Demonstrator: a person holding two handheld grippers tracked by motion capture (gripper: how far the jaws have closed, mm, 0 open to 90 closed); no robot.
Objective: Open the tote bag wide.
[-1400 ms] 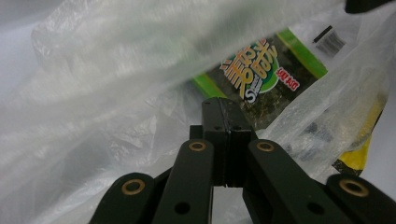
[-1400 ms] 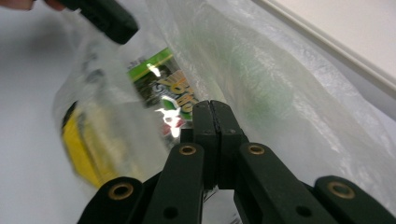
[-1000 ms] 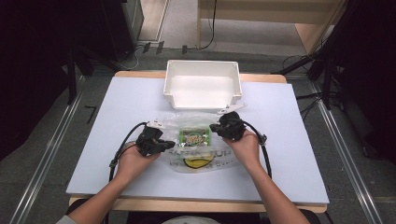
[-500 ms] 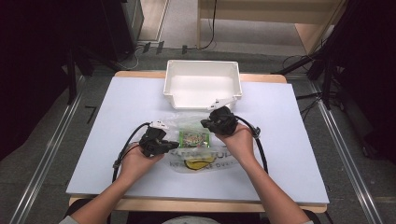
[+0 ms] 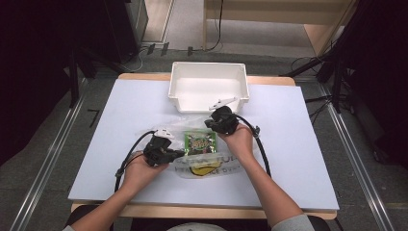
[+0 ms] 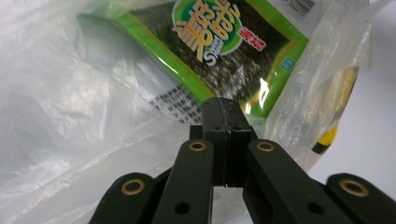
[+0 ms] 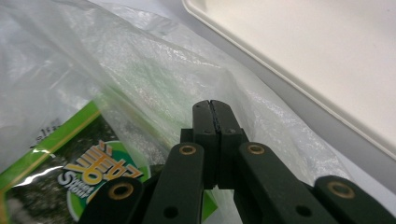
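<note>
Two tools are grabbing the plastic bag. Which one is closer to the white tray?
The right tool, pinching the bag's far edge just in front of the white tray. The left tool grips the bag lower down, nearer the person.

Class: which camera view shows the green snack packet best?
The left gripper view: the green snack packet lies large and close, its printed label sharp through the clear plastic bag. The high view shows the packet whole but small, between both grippers. The right gripper view catches one corner of it.
</note>
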